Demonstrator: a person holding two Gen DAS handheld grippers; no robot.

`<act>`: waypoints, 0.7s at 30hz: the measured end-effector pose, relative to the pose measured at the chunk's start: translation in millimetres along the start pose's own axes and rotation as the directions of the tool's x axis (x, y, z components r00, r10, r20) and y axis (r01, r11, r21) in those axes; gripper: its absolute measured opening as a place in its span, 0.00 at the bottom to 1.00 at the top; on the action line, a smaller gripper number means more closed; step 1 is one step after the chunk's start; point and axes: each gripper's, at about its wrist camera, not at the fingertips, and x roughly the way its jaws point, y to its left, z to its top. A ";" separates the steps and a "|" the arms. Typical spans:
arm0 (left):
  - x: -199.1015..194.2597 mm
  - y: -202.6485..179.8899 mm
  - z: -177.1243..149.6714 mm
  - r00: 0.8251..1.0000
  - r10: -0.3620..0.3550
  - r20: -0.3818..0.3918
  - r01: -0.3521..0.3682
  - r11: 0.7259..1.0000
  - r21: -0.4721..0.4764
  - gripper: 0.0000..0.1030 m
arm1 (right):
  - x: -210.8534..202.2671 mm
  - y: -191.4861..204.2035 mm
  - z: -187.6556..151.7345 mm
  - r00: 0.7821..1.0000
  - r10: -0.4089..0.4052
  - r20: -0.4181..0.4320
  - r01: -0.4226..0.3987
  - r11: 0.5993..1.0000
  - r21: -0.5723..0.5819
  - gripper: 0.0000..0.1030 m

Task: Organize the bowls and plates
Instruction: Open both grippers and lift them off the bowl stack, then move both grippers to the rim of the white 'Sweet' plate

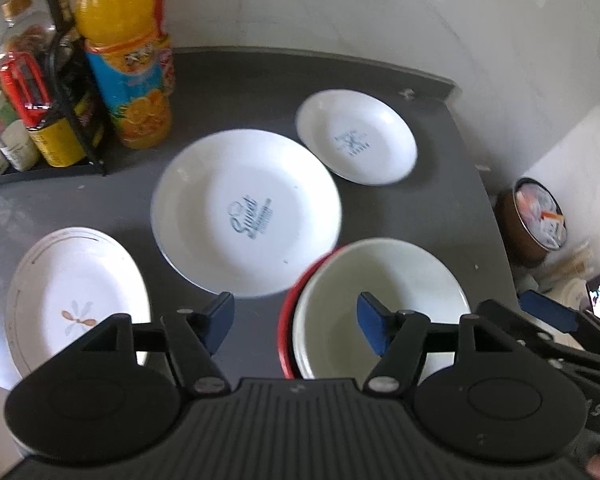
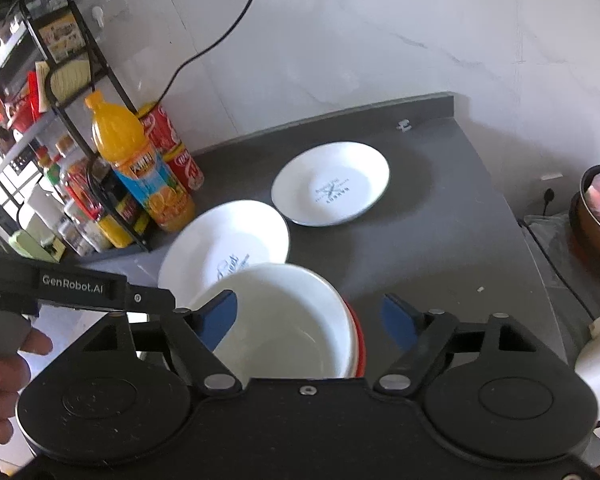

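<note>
A grey surface point(image 1: 236, 80) runs into a white marbled wall corner, with a rack of bottles and an orange juice bottle point(image 1: 126, 60) at ten o'clock in the left wrist view. Four pieces sit apart on it: a flowered plate point(image 1: 76, 300) at eight o'clock, a large white plate point(image 1: 246, 212) with blue lettering at centre, a smaller white plate point(image 1: 355, 136) at one o'clock, and a white bowl point(image 1: 379, 304) nested in a red-rimmed one at five o'clock.

The left hand-held gripper point(image 1: 296, 322) hovers with jaws spread wide, one finger over the bowl's near rim, holding nothing. The right hand-held gripper point(image 2: 309, 318) is likewise spread and empty, straddling that bowl's right rim.

These look like glazed ceramic: rigid, fairly heavy, slick and breakable. The rim is probably the only purchase, pinched firmly and lifted level.
</note>
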 end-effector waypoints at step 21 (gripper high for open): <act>33.2 90.1 52.1 0.998 0.055 -0.016 -0.055 0.998 -0.022 0.79 | 58.6 61.0 29.9 0.999 -0.017 -0.047 0.022 0.995 0.097 0.91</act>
